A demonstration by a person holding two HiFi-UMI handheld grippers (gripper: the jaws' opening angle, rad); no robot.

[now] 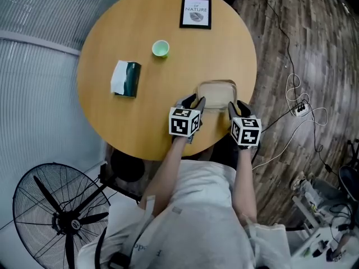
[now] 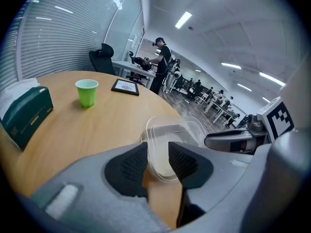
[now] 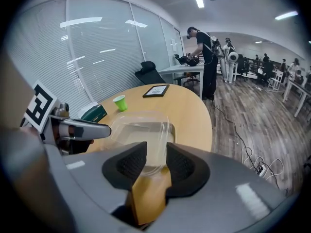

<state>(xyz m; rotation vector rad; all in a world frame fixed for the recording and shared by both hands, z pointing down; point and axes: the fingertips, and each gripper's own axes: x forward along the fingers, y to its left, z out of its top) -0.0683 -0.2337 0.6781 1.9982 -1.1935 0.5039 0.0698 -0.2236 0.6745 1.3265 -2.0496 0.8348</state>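
A clear plastic container sits on the round wooden table near its front edge. My left gripper grips the container's near left corner, and the rim passes between its black pads. My right gripper holds the near right corner the same way, the clear wall running between its pads. Each gripper shows in the other's view: the right one and the left one. The container looks empty.
A green cup stands mid-table, a dark green tissue box to its left, a framed print at the far edge. A floor fan stands near left; cables lie right. A person stands by desks beyond.
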